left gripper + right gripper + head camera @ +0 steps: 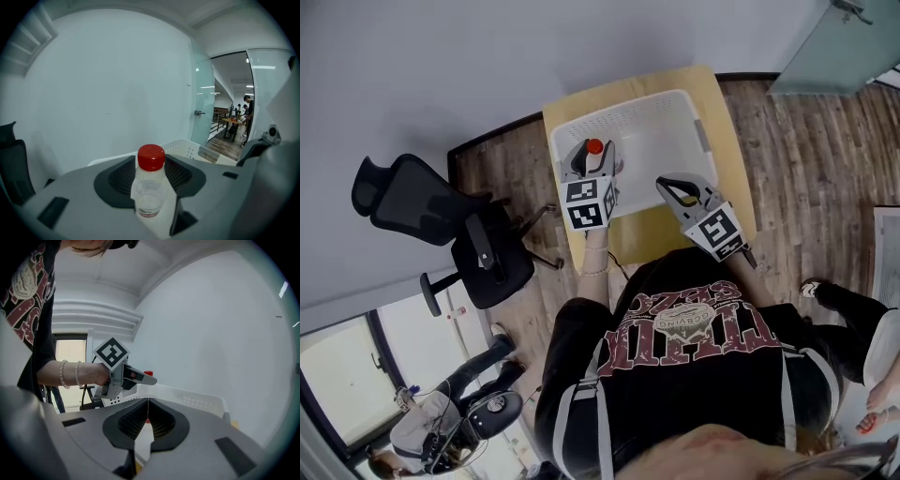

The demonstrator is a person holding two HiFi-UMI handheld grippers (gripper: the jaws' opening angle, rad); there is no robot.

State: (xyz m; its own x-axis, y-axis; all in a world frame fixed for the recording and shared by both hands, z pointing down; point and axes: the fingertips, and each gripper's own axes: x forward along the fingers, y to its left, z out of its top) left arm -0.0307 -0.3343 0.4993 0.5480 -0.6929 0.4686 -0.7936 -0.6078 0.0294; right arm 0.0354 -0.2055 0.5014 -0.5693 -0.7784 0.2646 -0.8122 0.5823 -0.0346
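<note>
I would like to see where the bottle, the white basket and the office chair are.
bottle (pixel 150 187): left gripper view, on its clear body.
white basket (pixel 628 117): head view, on its far wall.
office chair (pixel 405 199): head view, on its backrest.

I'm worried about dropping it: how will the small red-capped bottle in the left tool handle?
Probably light: the bottle is small, clear plastic, contents unclear. Its smooth round body may slip or twist in the left tool. Laid sideways, it would likely roll.
</note>
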